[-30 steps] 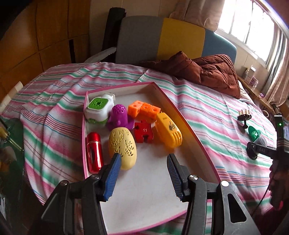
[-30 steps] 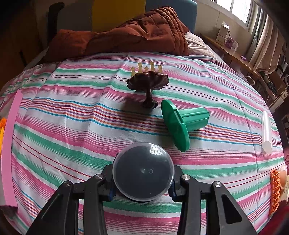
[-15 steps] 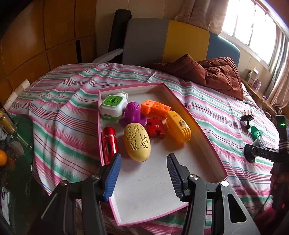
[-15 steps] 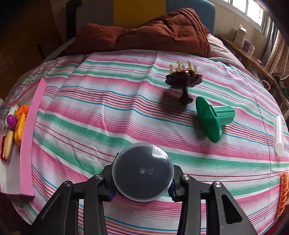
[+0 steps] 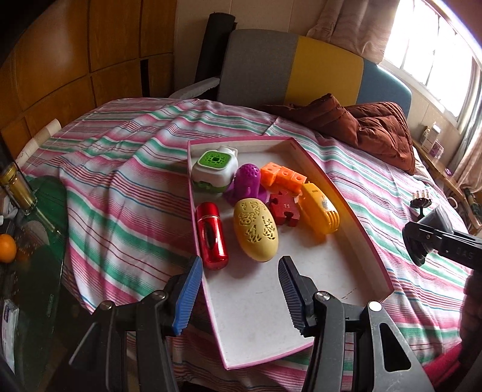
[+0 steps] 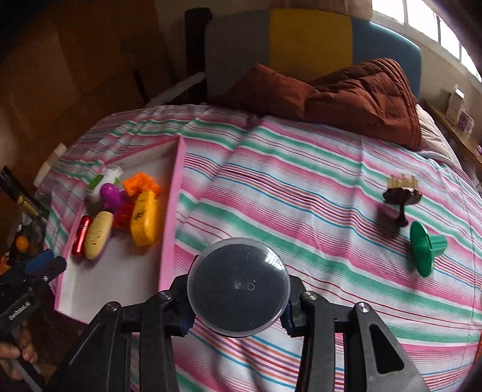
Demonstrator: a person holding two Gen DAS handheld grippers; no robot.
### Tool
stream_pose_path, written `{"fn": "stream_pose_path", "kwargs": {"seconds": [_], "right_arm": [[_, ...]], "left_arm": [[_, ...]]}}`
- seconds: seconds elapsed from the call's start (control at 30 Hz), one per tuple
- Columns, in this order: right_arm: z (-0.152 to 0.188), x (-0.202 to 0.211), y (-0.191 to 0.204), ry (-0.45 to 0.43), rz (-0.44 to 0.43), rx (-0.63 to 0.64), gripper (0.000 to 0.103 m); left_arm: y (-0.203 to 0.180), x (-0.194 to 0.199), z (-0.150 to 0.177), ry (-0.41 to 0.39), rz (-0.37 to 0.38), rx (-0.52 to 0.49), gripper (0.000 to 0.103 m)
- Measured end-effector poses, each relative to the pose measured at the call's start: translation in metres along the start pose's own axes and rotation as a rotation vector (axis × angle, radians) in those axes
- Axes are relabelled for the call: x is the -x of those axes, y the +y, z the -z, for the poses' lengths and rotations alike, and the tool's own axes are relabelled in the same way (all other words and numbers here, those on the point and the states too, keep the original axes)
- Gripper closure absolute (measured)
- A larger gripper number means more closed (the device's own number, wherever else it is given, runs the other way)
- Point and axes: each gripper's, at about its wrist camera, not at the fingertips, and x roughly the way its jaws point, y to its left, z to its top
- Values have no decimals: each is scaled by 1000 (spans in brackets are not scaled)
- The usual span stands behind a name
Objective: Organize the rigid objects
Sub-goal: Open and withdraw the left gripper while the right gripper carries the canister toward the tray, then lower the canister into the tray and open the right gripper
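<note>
A home bedroom: a bed [image 5: 126, 169] under a pink, green and white striped sheet fills both views, with a grey, yellow and blue padded headboard [image 5: 301, 75] at its far end and a rumpled brown quilt [image 6: 355, 96] against it. Curtains [image 5: 355, 27] hang beside a bright window [image 5: 427, 45], wooden panelling [image 5: 75, 60] lines the wall, and a glass side table [image 5: 33, 250] carries an orange [image 5: 6, 248] and a bottle [image 5: 21, 193]

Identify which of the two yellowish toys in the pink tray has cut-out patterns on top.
The pale yellow egg-shaped one, lying beside the red capsule. The deeper orange-yellow toy, nearer the tray's right wall, has end ridges instead.
</note>
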Motion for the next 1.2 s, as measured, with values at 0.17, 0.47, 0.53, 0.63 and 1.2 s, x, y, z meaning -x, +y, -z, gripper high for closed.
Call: {"fn": "stream_pose_path", "kwargs": {"seconds": [0.17,0.47,0.53,0.63,1.2], "right_arm": [[-7,3,52,8,-126,121,60],[-8,-25,117,91,-191,283,60],[-9,-36,124,112,-182,301,60],[-18,-55,126,132,-146,303,60],[-36,-93,107,158,-83,189,59]], "left_arm": [[10,2,1,-4,-11,23,50],[24,4,3,-8,-34,48,50],[25,6,3,-13,-39,48,50],[26,6,3,-14,-43,48,50],[27,5,6,-1,-46,49,50]]}}
